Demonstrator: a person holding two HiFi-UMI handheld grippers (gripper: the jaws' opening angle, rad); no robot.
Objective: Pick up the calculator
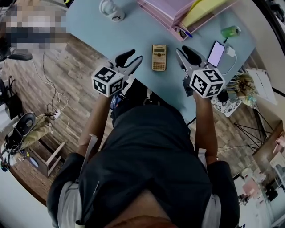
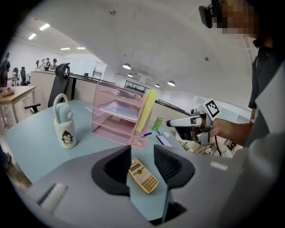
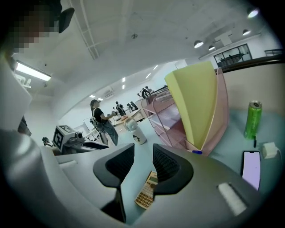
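Observation:
A tan calculator (image 1: 159, 57) lies flat on the pale blue desk (image 1: 133, 31), near its front edge. My left gripper (image 1: 132, 58) hovers just to its left, open, nothing between the jaws. My right gripper (image 1: 184, 54) hovers just to its right, also open and empty. In the left gripper view the calculator (image 2: 143, 176) shows on the desk through the gap of the left gripper (image 2: 142, 162). The right gripper view has the calculator (image 3: 146, 191) partly hidden behind the right jaw of the right gripper (image 3: 143, 163).
A pink paper tray (image 1: 171, 11) with a yellow folder (image 1: 202, 10) stands at the back. A white penguin bottle (image 1: 111, 10) is at back left. A phone (image 1: 216, 53), a white charger (image 1: 230, 51) and a green can (image 1: 230, 31) lie to the right.

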